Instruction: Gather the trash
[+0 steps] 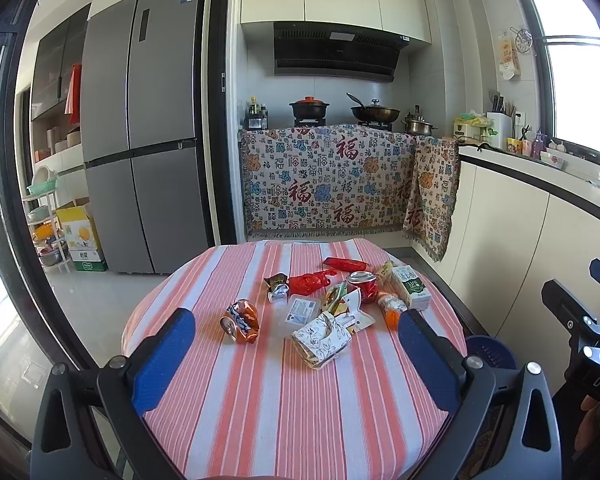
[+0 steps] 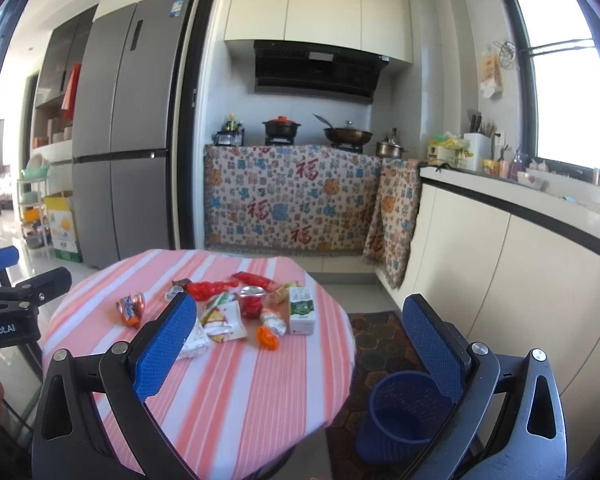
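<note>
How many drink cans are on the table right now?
1. A crushed orange can lies on its side on the striped tablecloth, left of the trash pile and apart from it. The pile could be hiding another.

on the round tabletop [image 1: 260, 400] the trash lies in a cluster toward the far right: a crushed can [image 1: 240, 321] sits alone at the left, a milk carton [image 1: 411, 287] at the right edge, with a small jar [image 1: 362, 285] and wrappers between them. in the right wrist view a basket [image 2: 404, 416] stands on the floor at lower right, just beside the tabletop. behind, a fridge [image 1: 140, 128] fills the upper left and a stove counter [image 1: 328, 176] the centre.
</note>
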Action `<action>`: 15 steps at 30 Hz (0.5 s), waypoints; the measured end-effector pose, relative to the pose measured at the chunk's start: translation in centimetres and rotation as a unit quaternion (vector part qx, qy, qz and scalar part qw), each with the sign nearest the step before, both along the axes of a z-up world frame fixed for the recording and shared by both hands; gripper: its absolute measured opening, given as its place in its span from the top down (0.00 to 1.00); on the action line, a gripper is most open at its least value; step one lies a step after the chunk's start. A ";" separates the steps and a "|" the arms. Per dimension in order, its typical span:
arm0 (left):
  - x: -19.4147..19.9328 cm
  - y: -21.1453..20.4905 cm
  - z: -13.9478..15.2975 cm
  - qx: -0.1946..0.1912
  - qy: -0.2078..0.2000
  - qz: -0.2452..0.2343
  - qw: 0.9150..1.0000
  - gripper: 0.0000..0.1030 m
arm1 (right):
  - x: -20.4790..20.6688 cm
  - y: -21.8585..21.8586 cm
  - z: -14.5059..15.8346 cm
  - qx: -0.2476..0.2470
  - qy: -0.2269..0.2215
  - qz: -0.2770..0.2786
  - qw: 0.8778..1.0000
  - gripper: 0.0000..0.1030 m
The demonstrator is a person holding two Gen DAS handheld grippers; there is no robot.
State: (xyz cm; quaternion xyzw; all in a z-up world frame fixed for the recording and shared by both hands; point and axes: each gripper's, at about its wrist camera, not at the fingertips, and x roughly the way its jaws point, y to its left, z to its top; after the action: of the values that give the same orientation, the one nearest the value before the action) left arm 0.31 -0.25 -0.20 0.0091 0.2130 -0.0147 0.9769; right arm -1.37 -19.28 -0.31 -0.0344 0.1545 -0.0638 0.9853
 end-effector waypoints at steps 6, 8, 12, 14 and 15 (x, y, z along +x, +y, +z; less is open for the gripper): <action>0.4 0.2 -0.5 0.000 0.005 0.003 1.000 0.00 | 0.2 0.1 -0.1 -0.002 0.003 0.000 1.000 0.00; 0.6 0.6 -0.7 0.000 0.008 0.007 1.000 0.00 | 0.3 0.1 -0.3 -0.003 0.005 0.001 1.000 0.00; 1.4 1.1 -1.5 -0.002 0.020 0.010 1.000 0.00 | 0.7 0.1 -0.7 -0.003 0.010 0.001 1.000 0.00; 1.8 1.5 -2.0 -0.004 0.027 0.007 1.000 0.00 | 0.9 0.0 -1.1 -0.001 0.014 0.001 1.000 0.00; 2.0 1.6 -2.4 -0.004 0.030 0.004 1.000 0.00 | 1.1 -0.1 -1.3 -0.002 0.015 0.001 1.000 0.00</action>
State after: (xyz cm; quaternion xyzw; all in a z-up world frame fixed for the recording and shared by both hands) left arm 2.33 1.32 -2.58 0.0034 0.2424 -0.0118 0.9701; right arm -0.25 -19.37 -1.57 -0.0373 0.1696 -0.0621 0.9828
